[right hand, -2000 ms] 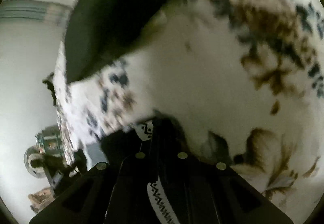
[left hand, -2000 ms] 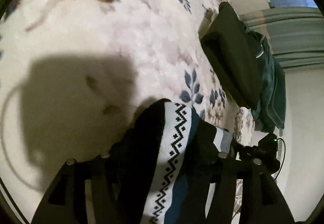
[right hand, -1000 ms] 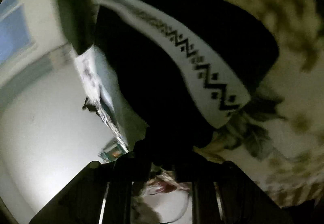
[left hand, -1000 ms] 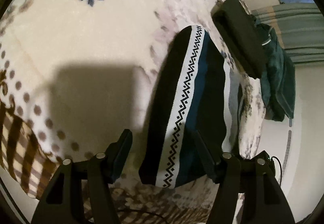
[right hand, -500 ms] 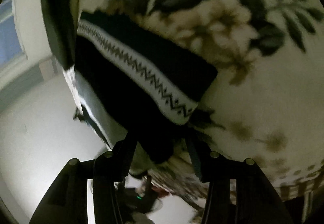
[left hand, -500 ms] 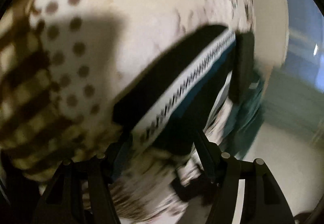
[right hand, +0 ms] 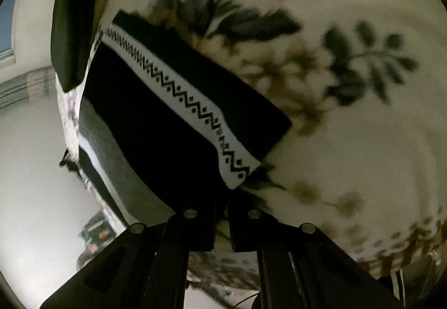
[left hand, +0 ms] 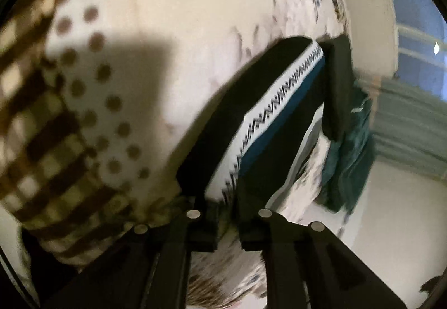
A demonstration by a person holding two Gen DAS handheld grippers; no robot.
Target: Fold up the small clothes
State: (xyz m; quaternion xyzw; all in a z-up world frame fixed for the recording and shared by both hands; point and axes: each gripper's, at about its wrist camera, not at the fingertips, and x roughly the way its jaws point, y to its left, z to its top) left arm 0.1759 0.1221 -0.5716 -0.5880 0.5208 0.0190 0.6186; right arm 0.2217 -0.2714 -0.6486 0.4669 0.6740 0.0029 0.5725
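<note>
A folded small garment [left hand: 279, 102], black with a white zigzag band and a teal stripe, lies flat on the floral blanket [left hand: 167, 2]. In the left wrist view my left gripper [left hand: 227, 214] is at the garment's near edge. Its jaws are closing, with the end of the white band pinched between them. The right wrist view shows the same garment [right hand: 167, 91] from its other near corner. My right gripper [right hand: 222, 214] is also closing, its fingers nearly together on the black edge of the garment.
A dark folded cloth [left hand: 338, 85] lies just beyond the garment, also seen in the right wrist view [right hand: 72, 24]. A teal garment [left hand: 349, 158] hangs over the bed's edge. The blanket's checked border [left hand: 42, 127] is at the left. Pale floor [right hand: 33, 169] lies beyond the bed.
Both grippers stood with wide jaws around the garment's near edge half a second ago; both have now narrowed onto it. The left gripper has rolled and come lower and closer.
</note>
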